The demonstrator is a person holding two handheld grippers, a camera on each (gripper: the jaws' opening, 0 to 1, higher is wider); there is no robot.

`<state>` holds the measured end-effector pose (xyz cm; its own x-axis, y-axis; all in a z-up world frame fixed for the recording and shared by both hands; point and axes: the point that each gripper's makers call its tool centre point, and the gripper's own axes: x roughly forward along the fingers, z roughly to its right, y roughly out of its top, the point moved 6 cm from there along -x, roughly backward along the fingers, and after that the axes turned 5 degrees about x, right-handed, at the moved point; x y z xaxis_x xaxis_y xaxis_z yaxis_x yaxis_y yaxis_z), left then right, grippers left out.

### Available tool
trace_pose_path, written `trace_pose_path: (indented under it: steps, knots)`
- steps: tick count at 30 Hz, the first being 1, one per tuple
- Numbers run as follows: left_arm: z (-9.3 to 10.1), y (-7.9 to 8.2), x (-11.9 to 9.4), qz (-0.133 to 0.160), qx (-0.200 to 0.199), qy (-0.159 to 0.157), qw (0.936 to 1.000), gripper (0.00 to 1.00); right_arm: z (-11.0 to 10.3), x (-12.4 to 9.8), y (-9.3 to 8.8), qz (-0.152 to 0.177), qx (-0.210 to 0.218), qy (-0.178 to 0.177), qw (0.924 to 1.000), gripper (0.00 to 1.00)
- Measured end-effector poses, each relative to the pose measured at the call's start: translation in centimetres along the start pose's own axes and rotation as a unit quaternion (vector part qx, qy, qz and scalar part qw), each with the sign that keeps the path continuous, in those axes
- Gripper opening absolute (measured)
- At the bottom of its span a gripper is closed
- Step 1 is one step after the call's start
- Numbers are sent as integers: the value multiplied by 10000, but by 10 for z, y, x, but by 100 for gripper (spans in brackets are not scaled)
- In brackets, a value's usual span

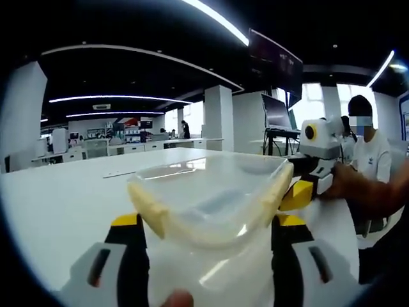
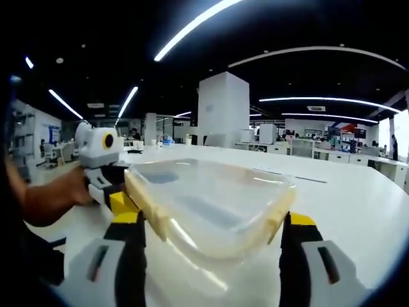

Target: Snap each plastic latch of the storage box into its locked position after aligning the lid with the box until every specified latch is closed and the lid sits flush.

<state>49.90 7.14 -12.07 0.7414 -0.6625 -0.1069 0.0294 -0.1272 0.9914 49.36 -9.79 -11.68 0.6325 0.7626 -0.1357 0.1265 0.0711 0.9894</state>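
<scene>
**Both tools at the box ends**

The clear storage box sat on the white counter with its lid on. My left tool straddled one end, jaws spread beside the cream latches. My right tool straddled the opposite end, likewise spread, my hand gripping it level.

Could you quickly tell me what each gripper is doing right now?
Left gripper: open, jaws either side of the storage box.
Right gripper: open, jaws astride the same box.
</scene>
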Motion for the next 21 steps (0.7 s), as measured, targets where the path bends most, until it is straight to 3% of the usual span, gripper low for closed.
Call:
trace_pose_path:
  steps: [21]
  knots:
    - [1,-1,0,-115,-156,103,9998,77,7,6,-3,-87,-9,-15,10000,82]
